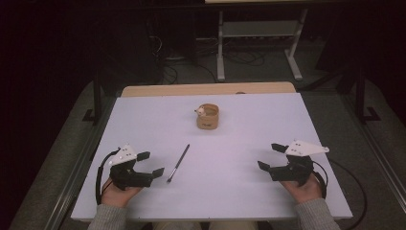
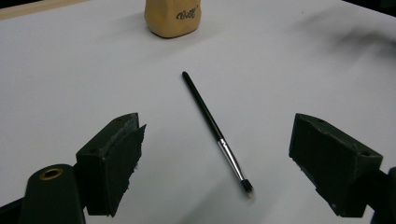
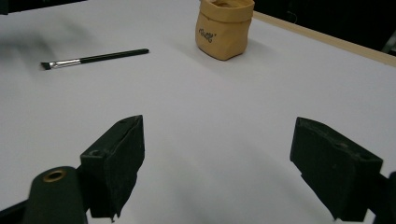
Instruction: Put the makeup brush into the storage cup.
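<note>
The thin black-handled brush with a silver ferrule point(image 2: 215, 132) lies flat on the white worktop point(image 1: 249, 129) just beside the wide-open, empty left hand-held gripper point(image 1: 152, 164), likely light, stiff and roll-prone, best pinched mid-handle; the right hand-held gripper point(image 1: 269, 156) also gapes empty.

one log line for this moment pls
left gripper: open, by brush | right gripper: open, empty | pouch: upright, far centre
</note>
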The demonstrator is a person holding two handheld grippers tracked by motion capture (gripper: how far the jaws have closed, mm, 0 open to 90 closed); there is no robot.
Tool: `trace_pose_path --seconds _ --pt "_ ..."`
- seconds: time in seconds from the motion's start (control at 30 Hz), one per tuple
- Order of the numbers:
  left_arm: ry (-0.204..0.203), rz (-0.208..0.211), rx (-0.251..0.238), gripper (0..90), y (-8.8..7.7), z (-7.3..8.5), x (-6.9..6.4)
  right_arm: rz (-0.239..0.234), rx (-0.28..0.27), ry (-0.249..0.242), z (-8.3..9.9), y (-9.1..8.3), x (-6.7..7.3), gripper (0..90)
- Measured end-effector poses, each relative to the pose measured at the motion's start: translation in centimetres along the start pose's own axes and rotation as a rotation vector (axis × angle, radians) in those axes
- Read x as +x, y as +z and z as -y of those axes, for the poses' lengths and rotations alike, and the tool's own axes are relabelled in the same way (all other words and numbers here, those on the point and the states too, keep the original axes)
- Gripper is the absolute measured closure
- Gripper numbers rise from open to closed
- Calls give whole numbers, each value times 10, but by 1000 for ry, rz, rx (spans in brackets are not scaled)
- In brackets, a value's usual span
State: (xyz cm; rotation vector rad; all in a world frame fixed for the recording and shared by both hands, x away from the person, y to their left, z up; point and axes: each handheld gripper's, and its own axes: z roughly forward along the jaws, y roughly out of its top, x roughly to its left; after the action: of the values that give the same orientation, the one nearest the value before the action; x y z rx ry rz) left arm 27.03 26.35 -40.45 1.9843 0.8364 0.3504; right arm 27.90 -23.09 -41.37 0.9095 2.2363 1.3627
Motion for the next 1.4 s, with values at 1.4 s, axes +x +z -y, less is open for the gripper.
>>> trace_pose_path --seconds 1.4 --pt "11 49 20 207 15 -17 -6 18 3 -14 -1 -1 3 182"
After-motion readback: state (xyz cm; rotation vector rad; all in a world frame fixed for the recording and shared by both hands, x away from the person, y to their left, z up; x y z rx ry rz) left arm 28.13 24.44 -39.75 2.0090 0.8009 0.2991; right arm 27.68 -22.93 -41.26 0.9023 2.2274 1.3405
